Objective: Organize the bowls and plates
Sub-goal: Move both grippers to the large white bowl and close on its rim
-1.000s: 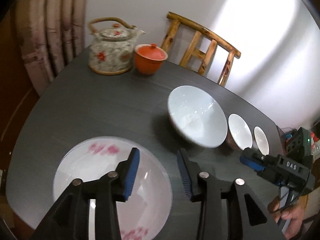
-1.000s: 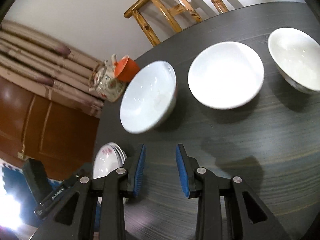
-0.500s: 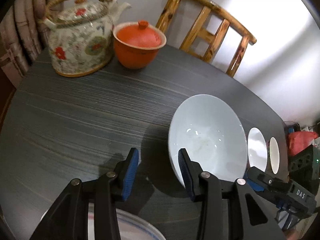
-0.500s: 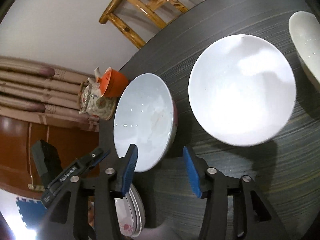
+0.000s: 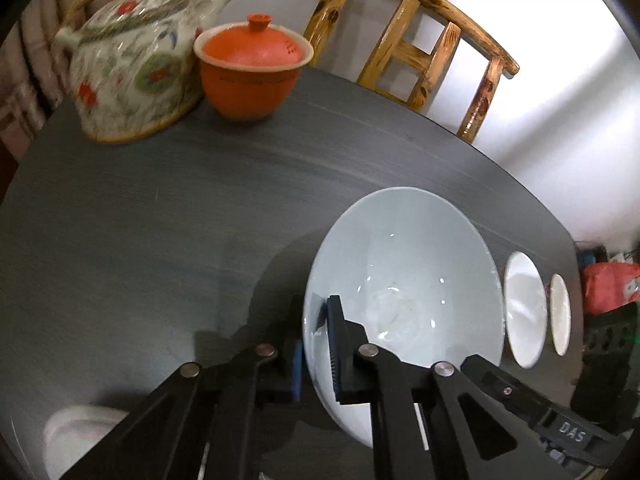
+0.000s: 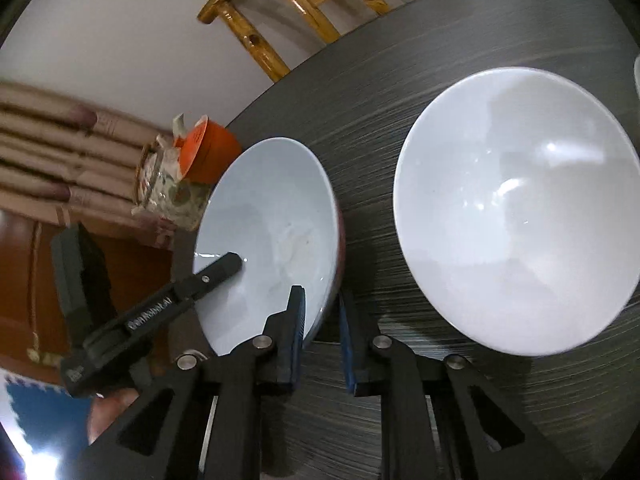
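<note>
A large pale blue bowl [image 5: 404, 280] with a reddish outside [image 6: 276, 232] stands on the dark table [image 5: 160, 220]. My left gripper [image 5: 316, 340] is shut on its near rim, one finger inside the bowl and one outside. In the right wrist view that finger [image 6: 222, 266] lies on the bowl's inner wall. My right gripper [image 6: 322, 328] is at the opposite rim, its jaws closing with the bowl's wall pinched between the blue pads. A bigger white bowl [image 6: 516, 208] sits just right of it, apart. A stack of flowered plates [image 5: 80, 432] shows at the lower left.
A flowered teapot [image 5: 132, 68] and an orange lidded cup [image 5: 252, 68] stand at the table's far left. A wooden chair [image 5: 420, 52] is behind the table. Two white bowls [image 5: 524, 308] [image 5: 560, 314] line up past the blue one. A hand [image 6: 112, 412] holds the left gripper.
Both grippers moved forward and down from open over the table to the blue bowl, and each closed over its rim from opposite sides. The plates slid to the left view's bottom corner.
</note>
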